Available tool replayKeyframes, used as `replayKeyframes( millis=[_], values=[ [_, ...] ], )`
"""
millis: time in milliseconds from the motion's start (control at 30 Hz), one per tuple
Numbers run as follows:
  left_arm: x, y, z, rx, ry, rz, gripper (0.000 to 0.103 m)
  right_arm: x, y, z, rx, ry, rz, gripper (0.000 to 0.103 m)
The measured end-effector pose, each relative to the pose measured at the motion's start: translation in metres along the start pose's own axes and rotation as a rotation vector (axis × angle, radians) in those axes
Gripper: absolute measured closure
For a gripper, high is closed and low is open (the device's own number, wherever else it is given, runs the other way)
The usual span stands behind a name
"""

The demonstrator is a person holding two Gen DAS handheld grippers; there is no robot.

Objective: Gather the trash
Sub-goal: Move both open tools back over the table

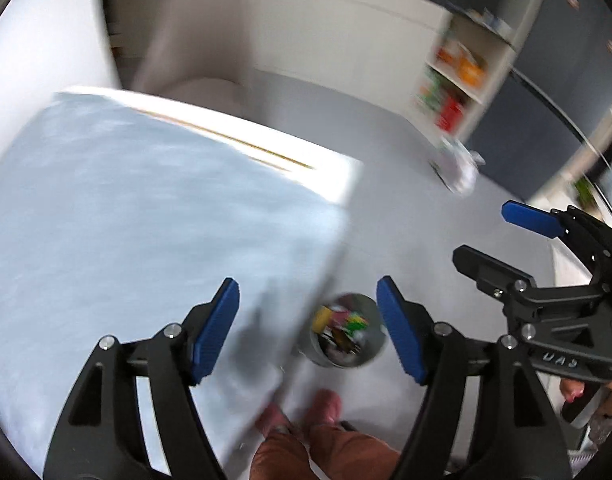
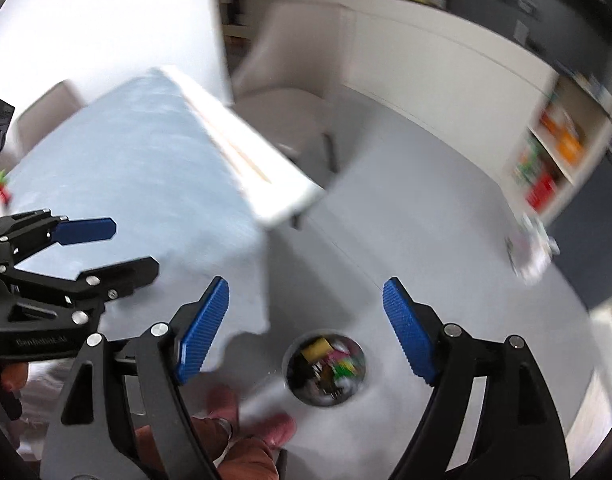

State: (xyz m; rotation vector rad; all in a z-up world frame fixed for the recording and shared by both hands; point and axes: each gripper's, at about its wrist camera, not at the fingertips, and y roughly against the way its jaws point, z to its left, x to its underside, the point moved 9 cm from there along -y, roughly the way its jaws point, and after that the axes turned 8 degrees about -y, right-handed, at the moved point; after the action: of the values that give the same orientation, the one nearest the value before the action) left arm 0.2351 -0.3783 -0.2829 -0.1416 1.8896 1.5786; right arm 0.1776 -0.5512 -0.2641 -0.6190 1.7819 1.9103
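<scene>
From the left wrist view, the left gripper (image 1: pixel 308 328) hangs high above the floor with its jaws released and nothing between the blue pads. Far below, framed between them, a small round metal bin (image 1: pixel 348 336) stands on the grey floor (image 1: pixel 406 216), just beside the hanging edge of the pale blue cloth that covers the worktop (image 1: pixel 126 208). The bin already holds a heap of coloured scraps (yellow, green, pink, though the blur hides what each piece is). The right gripper (image 1: pixel 490 236) shows at the right edge, its jaws likewise apart and empty. The person's feet (image 1: pixel 302 412) stand on the floor close to the bin.

From the right wrist view, the right gripper (image 2: pixel 306 328) looks down on the same bin (image 2: pixel 325 366) from nearly overhead, jaws spread wide, holding nothing. The left gripper (image 2: pixel 118 248) sits at the left, over the cloth of the worktop (image 2: pixel 126 184). At the far left edge of that cloth lies a small red and green scrap (image 2: pixel 0 188), partly hidden and too blurred to name.

My reading: both grippers are empty above a filled bin, so a drop into it looks done and the step in hand is the search for more trash. The next move calls for a turn toward the worktop, where that scrap at the edge may be a leftover, then a descent with jaws open to close on it. A white crumpled object (image 2: pixel 532 248) on the floor by the shelves could also be trash; I cannot tell.
</scene>
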Motion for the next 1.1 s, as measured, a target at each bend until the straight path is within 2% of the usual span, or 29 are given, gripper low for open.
replayKeyframes(
  millis=[100, 233, 433, 600, 800, 933, 1100],
  values=[
    [0.016, 0.037, 0.053, -0.097, 0.101, -0.038, 0.032, -0.02, 0.005, 0.062, -0.104, 0.114, -0.022, 0.026],
    [0.059, 0.095, 0.135, -0.247, 0.262, -0.075, 0.032, -0.032, 0.011, 0.166, -0.24, 0.288, -0.042, 0.026],
    [0.147, 0.166, 0.235, -0.402, 0.463, -0.087, 0.031, -0.014, 0.019, 0.314, -0.388, 0.466, -0.038, 0.026],
    [0.204, 0.216, 0.298, -0.471, 0.533, -0.095, 0.031, 0.003, 0.023, 0.425, -0.483, 0.506, 0.004, 0.027],
    [0.261, 0.264, 0.365, -0.513, 0.594, -0.12, 0.031, 0.017, 0.033, 0.504, -0.525, 0.544, 0.01, 0.027],
    [0.276, 0.274, 0.392, -0.531, 0.631, -0.138, 0.031, 0.02, 0.028, 0.546, -0.518, 0.585, 0.008, 0.027],
    [0.289, 0.275, 0.414, -0.536, 0.684, -0.145, 0.031, 0.02, 0.018, 0.577, -0.51, 0.626, 0.014, 0.027]
  ],
)
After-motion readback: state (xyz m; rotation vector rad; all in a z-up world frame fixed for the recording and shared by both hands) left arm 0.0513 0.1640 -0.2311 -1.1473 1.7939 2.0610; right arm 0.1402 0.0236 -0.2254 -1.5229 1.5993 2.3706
